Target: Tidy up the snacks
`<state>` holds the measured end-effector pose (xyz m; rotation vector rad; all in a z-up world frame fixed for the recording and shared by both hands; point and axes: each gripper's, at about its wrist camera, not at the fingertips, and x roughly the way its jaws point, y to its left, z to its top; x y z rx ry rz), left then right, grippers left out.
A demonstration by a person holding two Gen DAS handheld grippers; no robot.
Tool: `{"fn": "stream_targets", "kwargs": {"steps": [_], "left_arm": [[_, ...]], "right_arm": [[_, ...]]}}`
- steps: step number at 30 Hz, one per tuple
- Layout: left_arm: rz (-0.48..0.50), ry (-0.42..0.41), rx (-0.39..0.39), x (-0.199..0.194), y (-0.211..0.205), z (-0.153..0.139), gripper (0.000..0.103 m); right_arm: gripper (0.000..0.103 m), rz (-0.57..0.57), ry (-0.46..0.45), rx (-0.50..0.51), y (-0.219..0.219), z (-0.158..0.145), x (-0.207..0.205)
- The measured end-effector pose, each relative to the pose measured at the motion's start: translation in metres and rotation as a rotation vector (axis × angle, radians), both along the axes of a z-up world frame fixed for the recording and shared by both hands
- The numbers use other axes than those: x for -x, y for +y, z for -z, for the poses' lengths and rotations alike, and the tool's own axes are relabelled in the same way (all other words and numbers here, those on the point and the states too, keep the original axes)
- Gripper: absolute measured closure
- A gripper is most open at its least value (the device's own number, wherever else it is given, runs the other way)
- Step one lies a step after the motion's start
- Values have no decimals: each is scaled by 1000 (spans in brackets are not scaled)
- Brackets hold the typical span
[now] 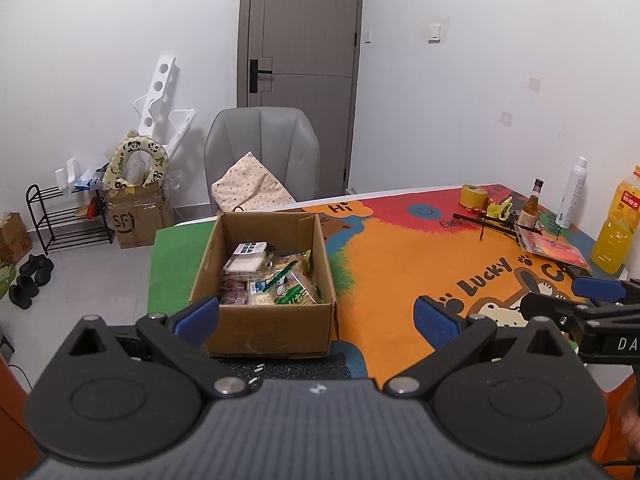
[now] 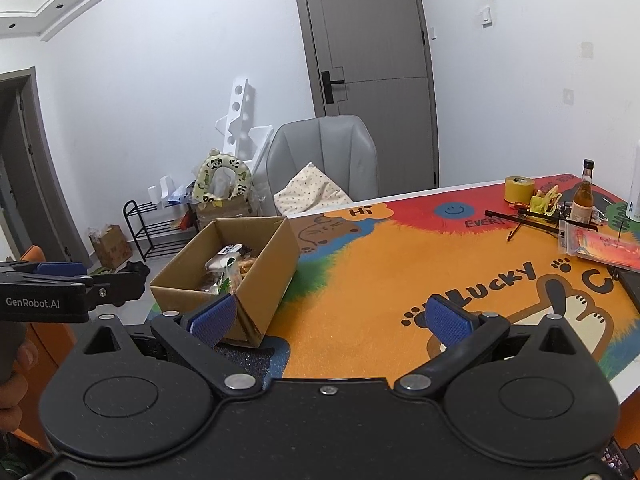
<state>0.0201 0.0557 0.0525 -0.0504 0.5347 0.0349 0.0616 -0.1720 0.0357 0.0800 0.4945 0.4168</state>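
An open cardboard box stands on the colourful table mat, filled with several snack packets. It also shows in the right wrist view, with snack packets inside. My left gripper is open and empty, held just in front of the box's near wall. My right gripper is open and empty, to the right of the box above the orange mat. The right gripper shows at the right edge of the left wrist view; the left gripper shows at the left edge of the right wrist view.
At the table's far right stand a roll of yellow tape, a brown bottle, a white spray can, an orange juice bottle and a red packet. A grey chair with a cushion stands behind the table.
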Motion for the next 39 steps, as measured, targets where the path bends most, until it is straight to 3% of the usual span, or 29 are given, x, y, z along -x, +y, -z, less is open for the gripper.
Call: {"fn": "stream_targets", "kwargs": {"steps": [39], "left_arm": [[-4,-2,2,-1,2,0,0]], "right_arm": [[0,21,-9,7,-3,-1,-1]]}}
